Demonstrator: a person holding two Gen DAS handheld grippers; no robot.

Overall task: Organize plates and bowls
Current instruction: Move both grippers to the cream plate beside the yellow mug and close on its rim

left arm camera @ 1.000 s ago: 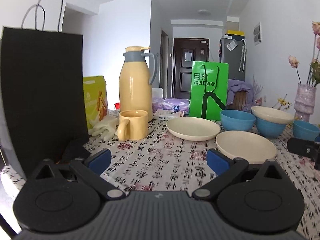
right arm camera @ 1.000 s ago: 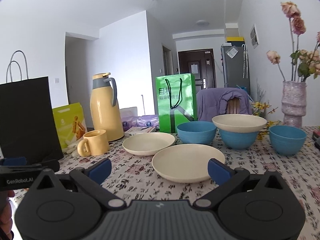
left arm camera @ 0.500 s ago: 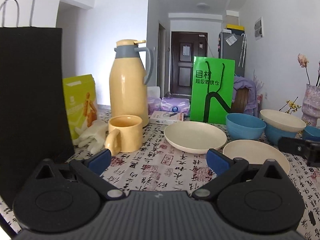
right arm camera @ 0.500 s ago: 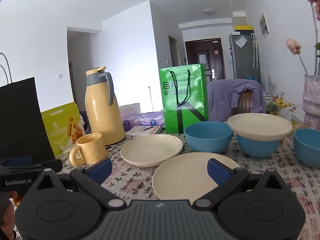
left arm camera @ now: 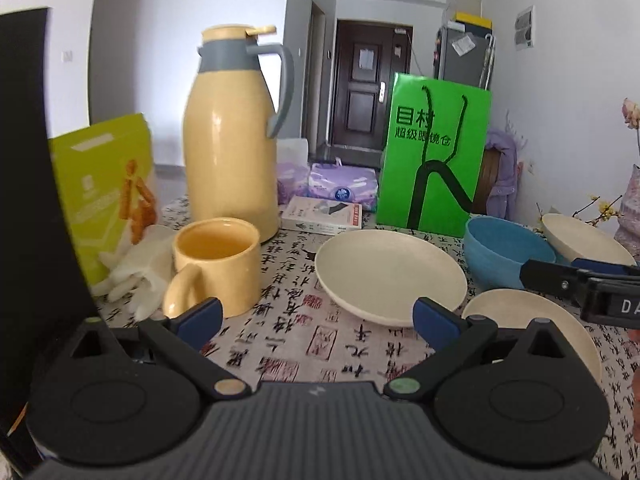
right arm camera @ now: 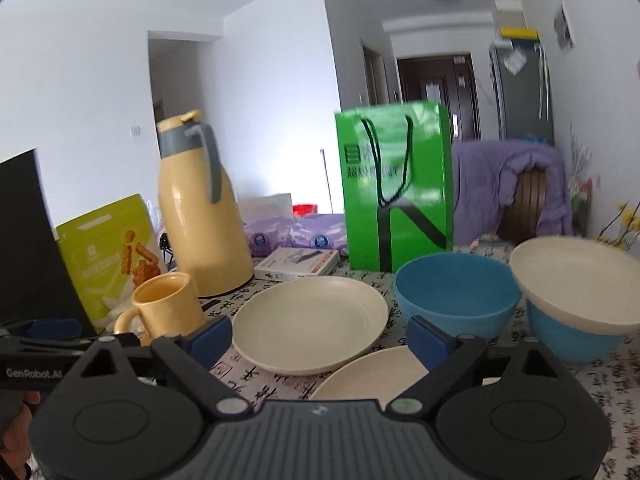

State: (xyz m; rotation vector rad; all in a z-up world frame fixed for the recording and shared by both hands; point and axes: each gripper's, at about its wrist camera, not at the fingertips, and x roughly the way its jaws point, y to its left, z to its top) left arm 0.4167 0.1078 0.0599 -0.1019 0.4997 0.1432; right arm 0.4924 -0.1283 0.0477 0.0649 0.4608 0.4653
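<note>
Both tongs empty. Left tongs [left arm camera: 316,316] spread wide, nothing between the pads, aimed over the table [left arm camera: 296,332] toward the far cream plate [left arm camera: 390,276]. Right tongs [right arm camera: 318,338] wide but closing a bit, pads touching nothing; the far cream plate [right arm camera: 310,322] sits just ahead between them, and the near cream plate [right arm camera: 372,374] lies partly under the right pad.

Task items sit in a cluster on the patterned tablecloth. Two cream plates lie flat, near each other, rims close; whether they touch is unclear. A blue bowl [right arm camera: 456,288] stands upright behind them, empty. Further right a second blue bowl [right arm camera: 568,336] carries a cream dish [right arm camera: 576,276] resting on its rim, so it is already stacked. All plates and bowls look empty and dry.

Handling guess: looks like light rigid plastic or wheat-straw ware, stiff, smooth and a little slippery, unlikely to shatter but could skid on the cloth. Best hold is the rim, one pad above and one below the raised edge; the plates are shallow, so the lower pad must slip under the lip. For the bowls, pinch the wall at the rim.

Clutter: yellow mug [left arm camera: 218,266], empty, just left of the plates. Yellow thermos jug [left arm camera: 232,136] behind it, lid on. Green paper bag [left arm camera: 434,152] stands behind the plates, contents not visible.
</note>
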